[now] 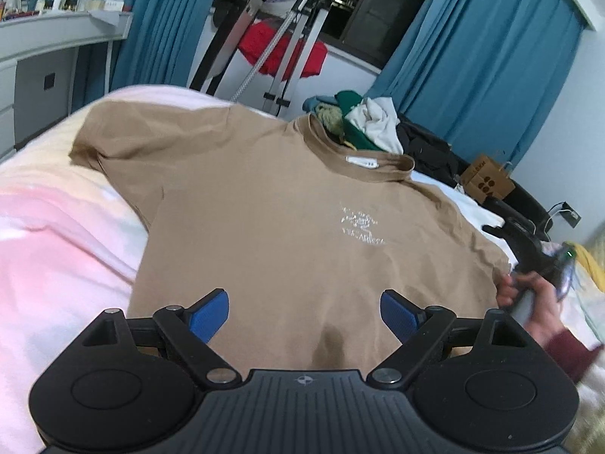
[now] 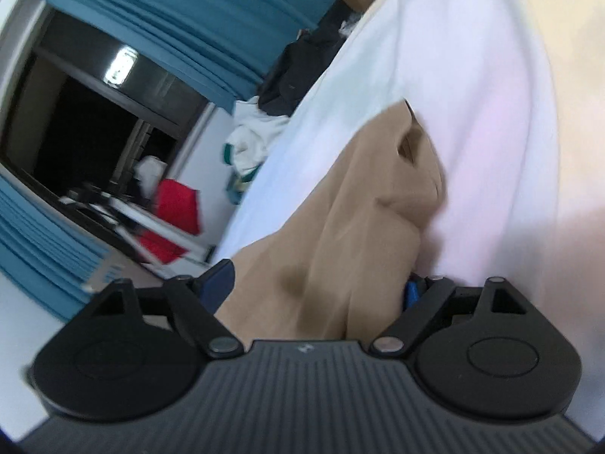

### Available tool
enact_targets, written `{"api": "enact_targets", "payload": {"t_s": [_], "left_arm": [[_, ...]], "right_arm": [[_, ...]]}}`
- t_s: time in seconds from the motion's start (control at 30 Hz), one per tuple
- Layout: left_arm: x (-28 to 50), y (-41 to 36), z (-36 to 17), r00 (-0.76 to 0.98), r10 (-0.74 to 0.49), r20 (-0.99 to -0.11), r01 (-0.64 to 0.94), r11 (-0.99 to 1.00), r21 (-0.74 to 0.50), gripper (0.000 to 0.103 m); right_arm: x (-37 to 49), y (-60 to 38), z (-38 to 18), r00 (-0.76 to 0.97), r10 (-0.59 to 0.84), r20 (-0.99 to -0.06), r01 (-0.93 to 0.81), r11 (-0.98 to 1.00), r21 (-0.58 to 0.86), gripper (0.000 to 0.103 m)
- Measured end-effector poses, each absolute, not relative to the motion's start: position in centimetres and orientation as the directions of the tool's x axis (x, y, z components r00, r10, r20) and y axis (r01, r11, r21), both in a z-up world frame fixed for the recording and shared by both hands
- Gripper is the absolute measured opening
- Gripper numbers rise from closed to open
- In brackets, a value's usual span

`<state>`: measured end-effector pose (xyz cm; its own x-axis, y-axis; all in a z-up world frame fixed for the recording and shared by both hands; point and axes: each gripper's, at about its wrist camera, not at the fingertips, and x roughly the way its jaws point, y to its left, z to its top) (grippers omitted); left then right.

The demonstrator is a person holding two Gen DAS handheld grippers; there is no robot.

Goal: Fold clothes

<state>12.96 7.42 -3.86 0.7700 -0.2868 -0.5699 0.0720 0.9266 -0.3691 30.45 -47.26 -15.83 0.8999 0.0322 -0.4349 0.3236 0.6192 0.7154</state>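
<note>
shirt [image 1: 295, 227]: tan, flat on bed [image 1: 56, 246], frame centre
left gripper [image 1: 304, 312]: jaws wide, over hem
right gripper [image 2: 321, 283]: jaws wide, sleeve cloth between

teal curtains [image 1: 480, 49] frame a dark window [image 1: 393, 3]; a white shelf unit [image 1: 56, 38] stands left of the bed [image 1: 56, 227].

Tan T-shirt [image 1: 272, 208] lies spread front-up, one sleeve bunched.

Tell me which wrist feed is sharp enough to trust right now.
Left wrist view: sharp, the tan t-shirt and its chest print readable, only fisheye bending at the edges. Right wrist view: tilted and motion-blurred, the shirt's folds and the window smeared.
</note>
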Motion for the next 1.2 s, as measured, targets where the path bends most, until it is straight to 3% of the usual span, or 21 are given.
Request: {"api": "enact_targets", "payload": {"t_s": [0.1, 0.17, 0.2, 0.23, 0.4, 0.5, 0.67, 0.8, 1.07, 1.1, 1.13, 1.17, 1.2], "left_arm": [[13.5, 7.4, -4.3, 0.765, -0.291, -0.575, 0.07, 0.925, -0.374, 0.089], [13.8, 7.4, -4.3, 0.766, -0.287, -0.575, 0.066, 0.925, -0.375, 0.089], [13.9, 7.4, -4.3, 0.767, -0.286, -0.574, 0.063, 0.924, -0.376, 0.089], [13.9, 7.5, -4.2, 0.768, -0.286, -0.573, 0.061, 0.923, -0.379, 0.089], [14.0, 9.0, -4.2, 0.748, -0.341, -0.569, 0.031, 0.875, -0.484, 0.089], [13.9, 9.7, -3.9, 0.751, -0.271, -0.602, -0.024, 0.9, -0.436, 0.089], [13.2, 11.5, -3.3, 0.74, -0.305, -0.6, -0.039, 0.87, -0.491, 0.089], [12.6, 12.6, -2.9, 0.752, -0.303, -0.586, -0.05, 0.859, -0.509, 0.089], [13.2, 13.5, -2.7, 0.772, -0.26, -0.58, -0.038, 0.892, -0.451, 0.089], [13.3, 13.5, -2.8, 0.772, -0.262, -0.58, -0.037, 0.891, -0.452, 0.089], [13.4, 13.5, -2.9, 0.771, -0.263, -0.58, -0.036, 0.892, -0.452, 0.089], [13.5, 13.4, -3.1, 0.77, -0.264, -0.581, -0.035, 0.892, -0.451, 0.089], [13.7, 13.4, -3.2, 0.769, -0.264, -0.583, -0.034, 0.893, -0.449, 0.089]], "right_arm": [[32.7, -46.9, -15.3, 0.902, -0.037, -0.429, 0.33, 0.701, 0.632, 0.085], [34.2, -46.6, -14.9, 0.903, -0.083, -0.421, 0.334, 0.75, 0.571, 0.056], [35.0, -46.5, -14.7, 0.904, -0.105, -0.415, 0.337, 0.772, 0.539, 0.027], [35.7, -46.4, -14.5, 0.904, -0.127, -0.408, 0.34, 0.793, 0.506, 0.013], [35.1, -42.5, -9.8, 0.895, -0.279, -0.347, 0.367, 0.904, 0.219, 0.011], [34.1, -38.1, -6.6, 0.899, -0.344, -0.272, 0.359, 0.933, 0.005, 0.011], [33.3, -29.2, -3.1, 0.943, -0.26, -0.209, 0.231, 0.96, -0.156, 0.011], [33.0, -21.3, -3.5, 0.955, -0.141, -0.262, 0.1, 0.981, -0.163, 0.011], [36.6, -13.2, -10.1, 0.873, 0.036, -0.486, -0.102, 0.989, -0.11, 0.013], [37.0, -12.8, -10.6, 0.855, 0.062, -0.515, -0.124, 0.988, -0.088, 0.016], [37.3, -12.8, -10.7, 0.838, 0.089, -0.539, -0.143, 0.988, -0.059, 0.026], [37.5, -12.9, -10.6, 0.819, 0.118, -0.561, -0.16, 0.987, -0.027, 0.037], [37.3, -13.1, -10.2, 0.811, 0.158, -0.563, -0.186, 0.983, 0.008, 0.055]]}}
